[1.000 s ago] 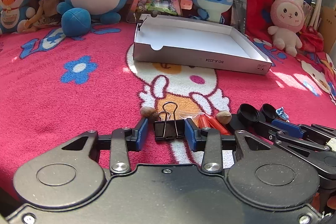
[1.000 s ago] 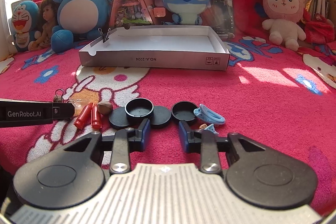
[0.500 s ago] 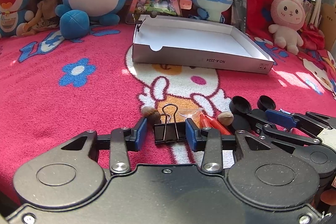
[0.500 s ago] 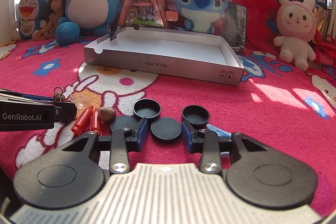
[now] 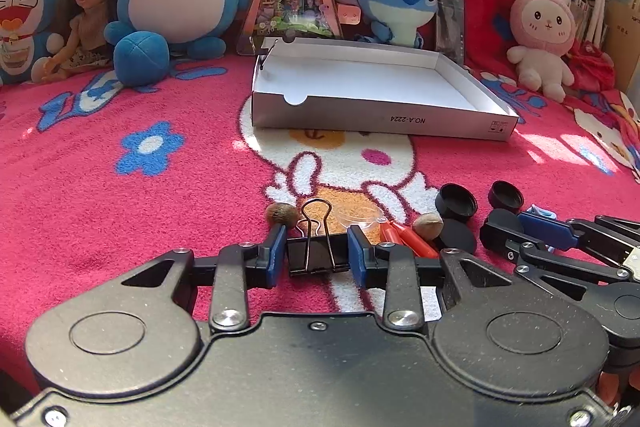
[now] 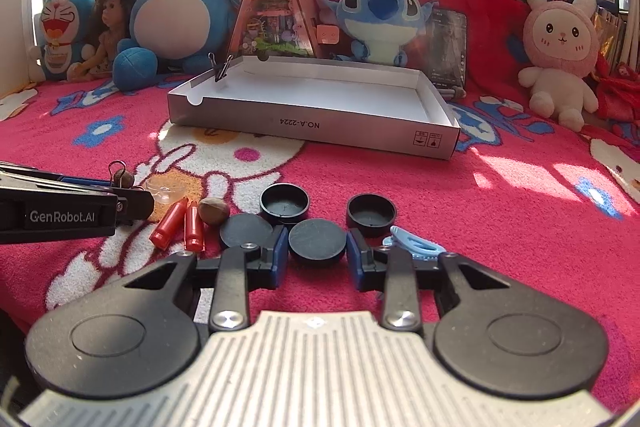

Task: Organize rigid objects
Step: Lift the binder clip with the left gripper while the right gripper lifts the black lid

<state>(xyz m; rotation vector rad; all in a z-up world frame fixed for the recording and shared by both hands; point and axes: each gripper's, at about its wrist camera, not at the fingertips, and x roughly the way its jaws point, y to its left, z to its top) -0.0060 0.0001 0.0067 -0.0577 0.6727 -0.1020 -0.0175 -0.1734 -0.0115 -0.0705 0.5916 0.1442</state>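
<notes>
- A black binder clip (image 5: 316, 255) is sitting on the pink blanket (image 5: 120, 211) between the blue pads of the left gripper (image 5: 317, 254), wire handles pointing away toward the white box (image 5: 380, 115); the jaws are closing and both pads are touching the clip's sides
- A flat black cap (image 6: 317, 241) is lying between the pads of the right gripper (image 6: 317, 254), which is clamping it
- Compared with a second ago, the right gripper is now framing this cap instead of bare blanket, and the left jaws are standing narrower around the clip
- Both grippers are tilting downward at the blanket, the left one reaching in from the left edge of the right wrist view
- Two red cylinders (image 6: 180, 223), a nut (image 6: 214, 211), more black caps (image 6: 285, 203) and a blue clip (image 6: 416, 247) are lying nearby
</notes>
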